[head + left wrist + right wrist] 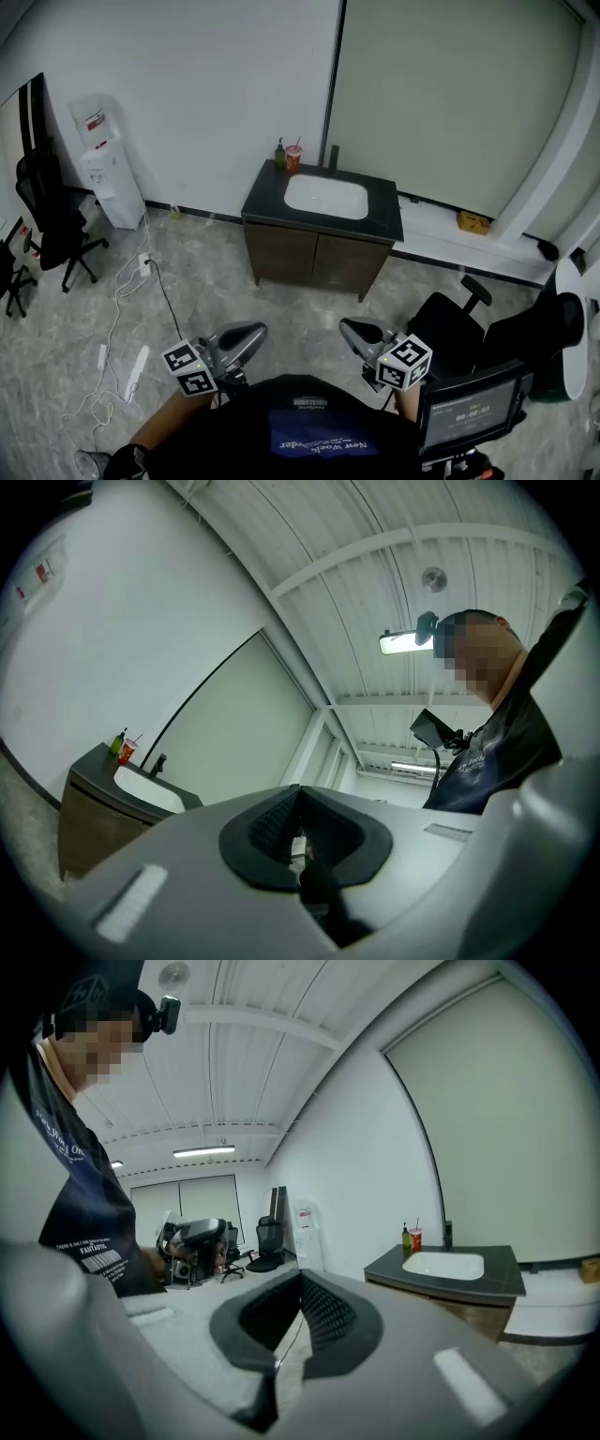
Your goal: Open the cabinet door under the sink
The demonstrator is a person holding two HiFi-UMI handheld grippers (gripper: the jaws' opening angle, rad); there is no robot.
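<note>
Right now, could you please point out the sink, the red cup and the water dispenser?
sink (pixel 325 197): head view, middle of the white basin.
red cup (pixel 293 160): head view, on its side wall.
water dispenser (pixel 108 178): head view, on its white front.

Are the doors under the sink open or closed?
Closed. In the head view both cabinet doors lie flat and flush below the sink, with a thin seam between them.
</note>
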